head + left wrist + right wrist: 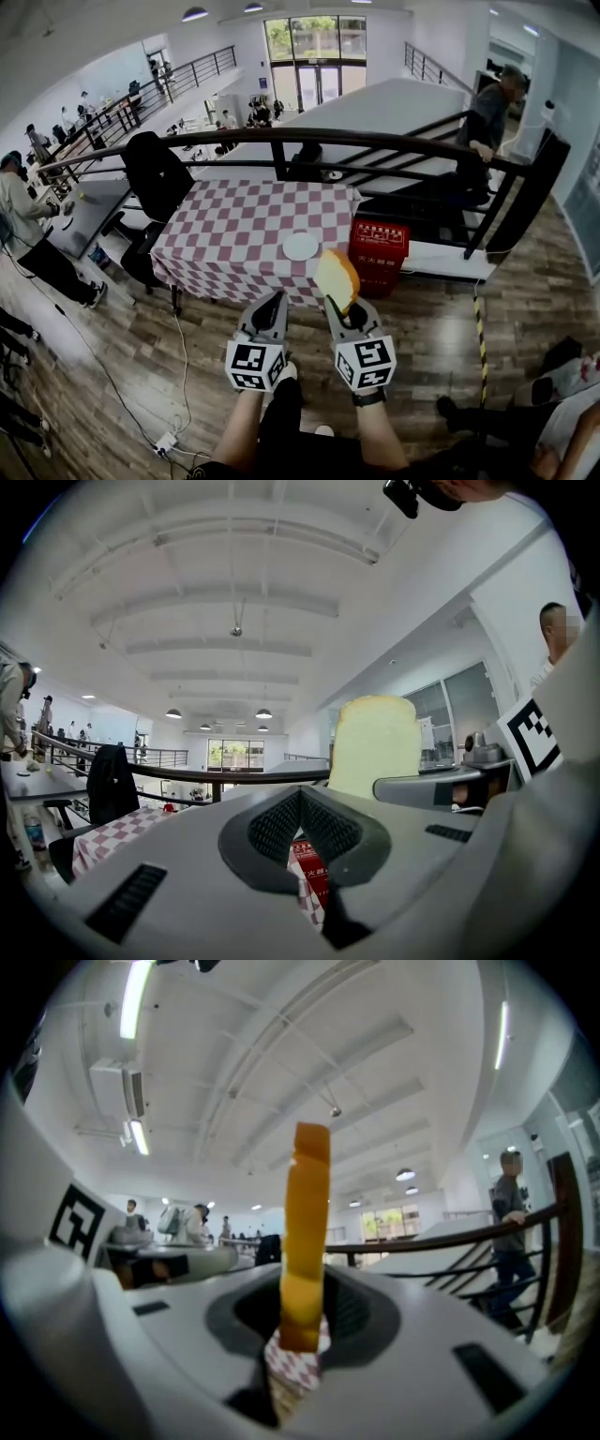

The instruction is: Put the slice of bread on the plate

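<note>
Bare forearms (379, 436) at bottom edge of head view, one behind each gripper.

Item 1: slice of bread (337, 277). Pale crumb, orange-brown crust. Held upright and edge-on in the air, in front of the near edge of the table and well short of the plate. Lower edge pinched in right gripper (336, 302), jaws narrowed onto the crust, most of the slice standing clear above them.

Item 2: left gripper (278, 296). Just beside the right one, pointing the same way. Jaws closed tip to tip, nothing between them; only cloth and red box seen through the gap below the tips.

Item 3: plate (301, 246). White, round, bare, near the front edge of the table, beyond the bread.

Item 4: table (225, 234). Covered with red-and-white checked cloth hanging over the front.

Item 5: red box (379, 251). On the floor just right of the table, printed lettering too small to read.

Item 6: dark railing (375, 139), curving behind the table; black chair (157, 173) at its left corner.

Item 7: wooden floor (141, 375), cable and power strip (165, 441) lower left.
</note>
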A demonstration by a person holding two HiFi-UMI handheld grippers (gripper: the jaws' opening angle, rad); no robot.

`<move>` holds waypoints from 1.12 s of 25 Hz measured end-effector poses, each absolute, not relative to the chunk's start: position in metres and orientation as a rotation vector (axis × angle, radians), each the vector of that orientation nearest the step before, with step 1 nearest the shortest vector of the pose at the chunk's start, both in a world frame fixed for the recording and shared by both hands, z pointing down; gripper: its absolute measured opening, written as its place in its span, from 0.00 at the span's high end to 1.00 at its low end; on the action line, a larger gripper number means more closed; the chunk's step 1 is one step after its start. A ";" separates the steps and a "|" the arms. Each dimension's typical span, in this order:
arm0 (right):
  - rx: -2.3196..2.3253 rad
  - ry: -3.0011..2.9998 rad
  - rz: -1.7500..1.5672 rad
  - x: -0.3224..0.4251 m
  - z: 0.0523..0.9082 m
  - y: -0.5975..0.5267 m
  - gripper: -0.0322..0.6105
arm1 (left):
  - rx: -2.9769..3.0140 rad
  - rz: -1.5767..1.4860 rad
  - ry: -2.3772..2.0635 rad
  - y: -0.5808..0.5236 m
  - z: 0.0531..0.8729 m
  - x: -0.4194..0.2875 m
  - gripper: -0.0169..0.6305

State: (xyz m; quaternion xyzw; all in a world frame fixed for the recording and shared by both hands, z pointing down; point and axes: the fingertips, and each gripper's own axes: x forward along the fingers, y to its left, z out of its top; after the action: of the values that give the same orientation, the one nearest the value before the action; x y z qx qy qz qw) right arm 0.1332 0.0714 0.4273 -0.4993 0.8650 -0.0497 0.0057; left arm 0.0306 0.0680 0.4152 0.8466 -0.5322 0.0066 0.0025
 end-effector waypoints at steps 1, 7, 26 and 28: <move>-1.569 2.710 -0.155 0.131 0.429 0.064 0.79 | 2.661 0.020 -1.660 0.058 0.417 0.030 0.95; -1.644 2.731 -0.108 0.124 0.429 0.005 0.79 | 2.660 -0.070 -1.603 -0.017 0.416 0.026 0.95; -1.693 2.847 -0.081 0.016 0.449 -0.199 0.79 | 2.548 -0.129 -1.642 -0.230 0.432 -0.105 0.95; -1.705 2.845 -0.137 0.015 0.459 -0.208 0.79 | 2.530 -0.126 -1.626 -0.239 0.441 -0.109 0.95</move>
State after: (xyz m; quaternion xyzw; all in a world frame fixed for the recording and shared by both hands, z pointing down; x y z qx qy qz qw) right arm 0.0151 -0.2078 0.4585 -0.5115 0.8537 -0.0412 -0.0891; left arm -0.1088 -0.2393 0.4412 0.8386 -0.5391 -0.0419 0.0659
